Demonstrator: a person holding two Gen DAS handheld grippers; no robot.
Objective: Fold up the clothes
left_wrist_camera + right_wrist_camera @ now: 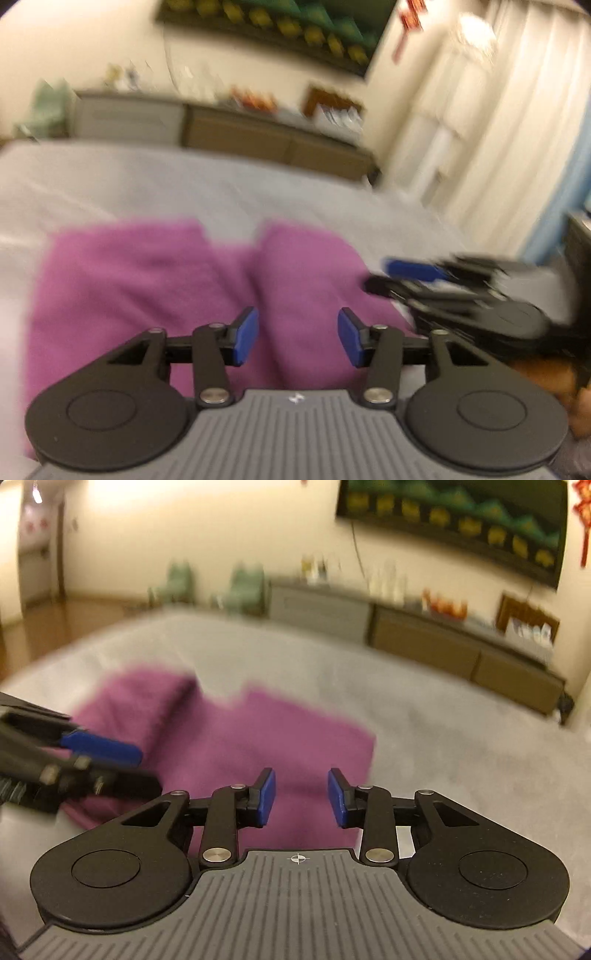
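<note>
A purple garment [155,280] lies folded on a grey sheet [184,184], with two lobes pointing away from me. My left gripper [297,338] is open and empty, hovering above the garment's near edge. My right gripper [301,798] is open and empty above the garment's right part [258,738]. In the left wrist view the right gripper [413,277] shows blurred at the right. In the right wrist view the left gripper [103,753] shows at the left edge. Both views are blurred by motion.
The grey sheet [443,738] covers a wide flat surface. A low brown and grey cabinet [424,642] with small items stands along the far wall under a dark framed picture [461,520]. White curtains [498,147] hang at the right.
</note>
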